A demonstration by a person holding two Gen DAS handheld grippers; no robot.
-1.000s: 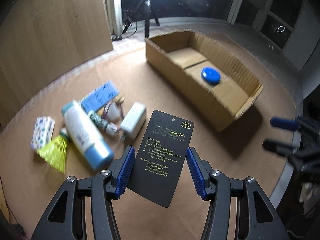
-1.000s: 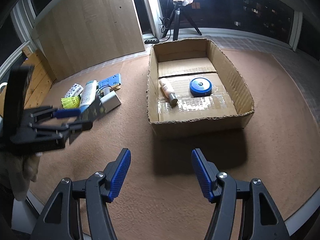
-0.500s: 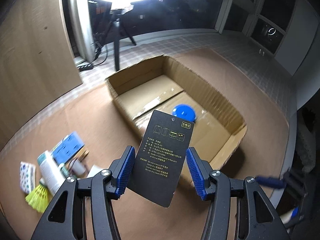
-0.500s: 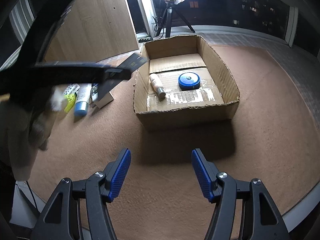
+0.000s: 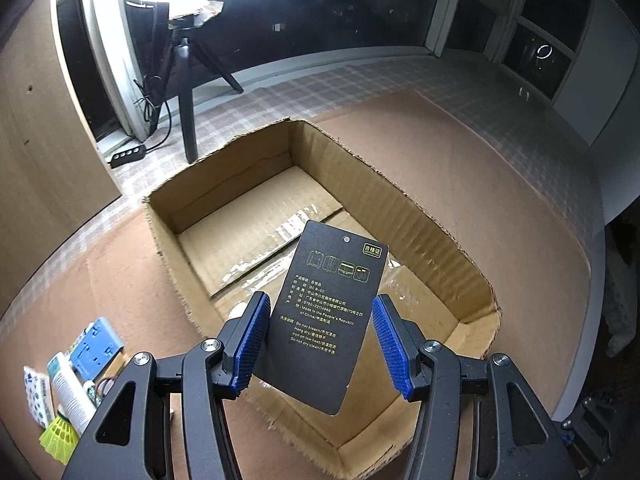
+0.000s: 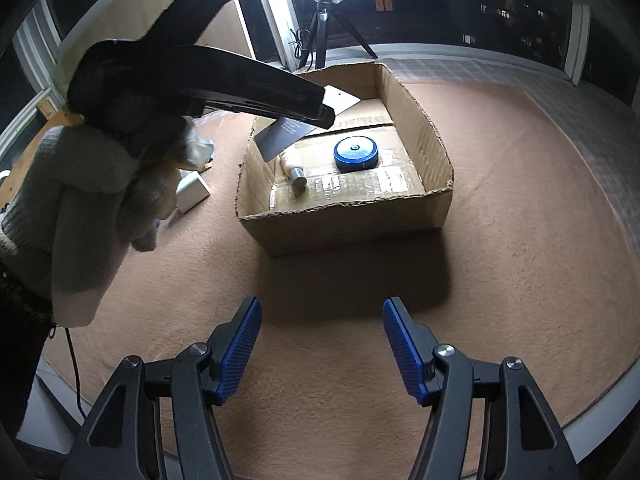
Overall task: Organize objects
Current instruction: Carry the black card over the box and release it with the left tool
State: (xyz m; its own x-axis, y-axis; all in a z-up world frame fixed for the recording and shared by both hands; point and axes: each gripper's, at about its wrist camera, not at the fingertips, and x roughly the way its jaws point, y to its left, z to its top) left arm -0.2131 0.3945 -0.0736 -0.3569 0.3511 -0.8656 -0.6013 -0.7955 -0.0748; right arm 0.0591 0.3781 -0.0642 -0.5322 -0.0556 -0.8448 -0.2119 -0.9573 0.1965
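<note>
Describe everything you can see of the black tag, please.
The tag is a flat black card, seemingly paper, with a small punched hole near its top and gold printed icons and text. It stands tilted between the blue pads of the left tool, held above the open box. Seen from the right, it hangs over the box's left side.

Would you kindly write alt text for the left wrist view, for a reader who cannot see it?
The left tool holds a black card-like garment tag with gold print above an open cardboard box on a brown mat. At lower left lie a yellow shuttlecock, a white tube and a blue packet; a tripod stands behind.
</note>
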